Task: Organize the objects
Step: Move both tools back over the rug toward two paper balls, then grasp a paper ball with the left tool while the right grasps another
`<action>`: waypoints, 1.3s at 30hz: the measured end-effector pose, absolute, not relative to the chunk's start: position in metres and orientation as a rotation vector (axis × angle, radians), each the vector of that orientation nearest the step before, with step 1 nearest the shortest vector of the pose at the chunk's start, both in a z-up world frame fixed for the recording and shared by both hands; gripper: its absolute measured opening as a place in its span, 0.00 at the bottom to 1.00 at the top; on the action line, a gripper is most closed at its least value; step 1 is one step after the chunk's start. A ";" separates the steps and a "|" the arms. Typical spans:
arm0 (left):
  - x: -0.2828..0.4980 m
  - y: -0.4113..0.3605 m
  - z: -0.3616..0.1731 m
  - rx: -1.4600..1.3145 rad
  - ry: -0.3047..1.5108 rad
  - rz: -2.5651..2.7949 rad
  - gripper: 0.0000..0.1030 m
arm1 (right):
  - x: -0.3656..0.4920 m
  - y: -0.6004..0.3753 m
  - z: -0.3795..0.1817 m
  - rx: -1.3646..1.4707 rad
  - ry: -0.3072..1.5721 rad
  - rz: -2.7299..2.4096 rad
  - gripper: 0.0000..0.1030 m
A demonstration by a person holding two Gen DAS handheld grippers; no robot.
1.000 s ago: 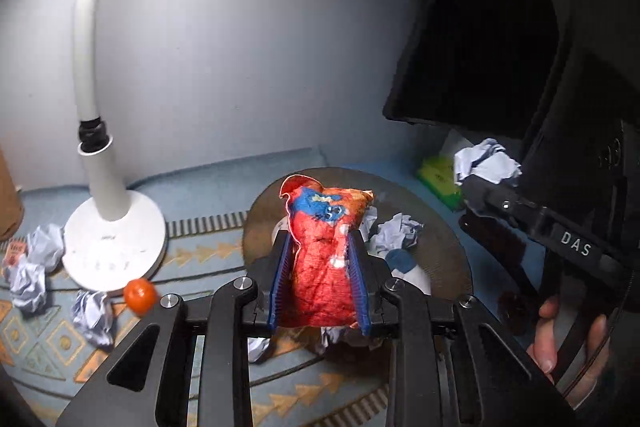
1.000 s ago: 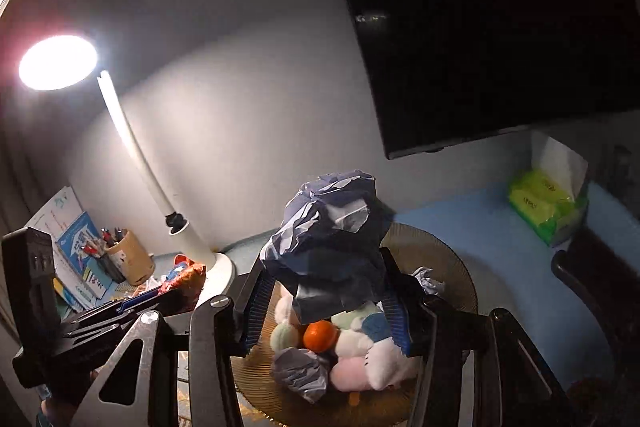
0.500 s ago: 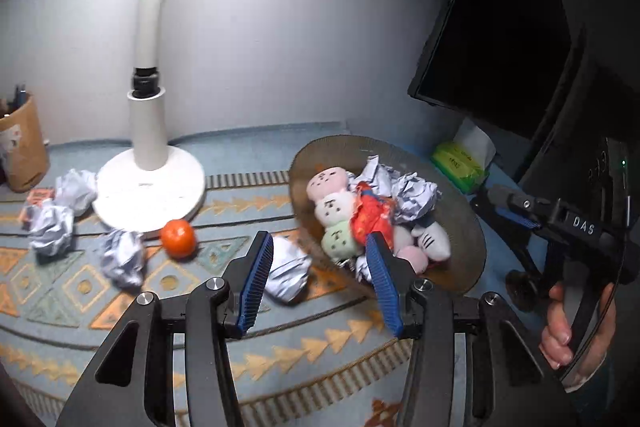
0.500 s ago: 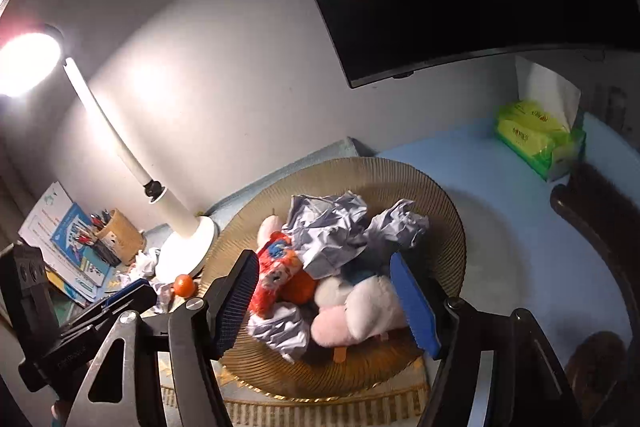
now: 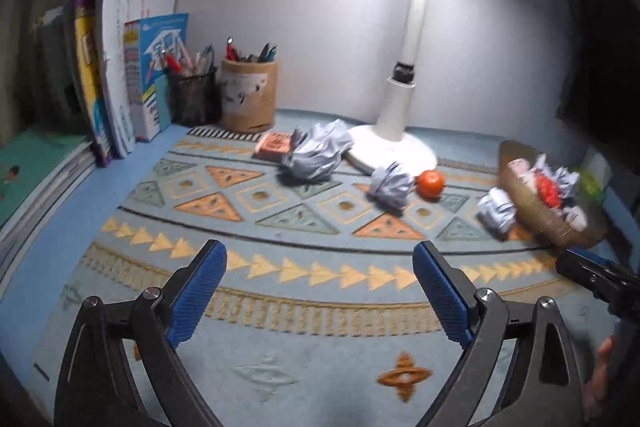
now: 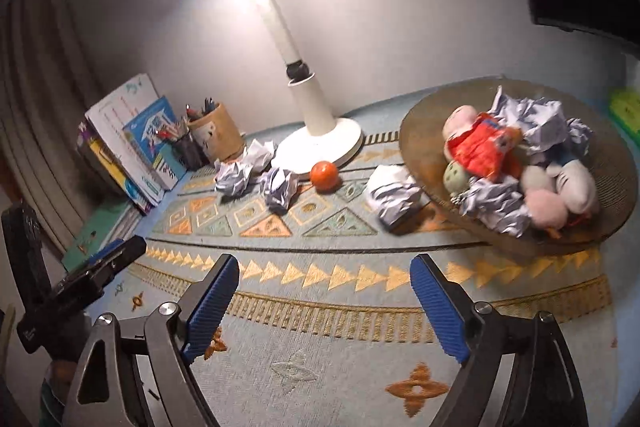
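Paper balls [image 6: 236,175] and an orange [image 6: 325,175] remained loose on the counter [image 6: 320,367]; the basket [image 6: 416,147] already held several items. Both the left hand-held gripper [image 5: 320,291] and the right hand-held gripper [image 6: 324,301] had just been opening and stood spread, empty.

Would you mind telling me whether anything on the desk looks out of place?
Yes: crumpled paper balls and an orange lie loose on the mat near the lamp base, outside the basket.

open tongs [image 6: 324,287], filled basket [image 6: 412,131], orange [image 6: 325,175]
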State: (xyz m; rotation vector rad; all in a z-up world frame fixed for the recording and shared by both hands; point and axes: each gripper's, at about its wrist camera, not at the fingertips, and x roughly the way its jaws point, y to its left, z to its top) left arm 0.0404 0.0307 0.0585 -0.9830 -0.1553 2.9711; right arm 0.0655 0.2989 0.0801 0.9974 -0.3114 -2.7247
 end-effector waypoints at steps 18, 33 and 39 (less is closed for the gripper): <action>-0.003 -0.011 0.043 -1.161 -0.520 2.670 0.91 | 0.034 0.260 0.052 1.212 -0.177 -2.607 0.93; -0.176 -0.004 0.014 -1.302 -0.530 2.668 0.91 | -0.128 0.199 0.031 1.297 -0.262 -2.474 0.81; -0.173 -0.005 0.007 -1.227 -0.574 2.700 0.73 | -0.143 0.190 0.024 1.277 -0.211 -2.529 0.60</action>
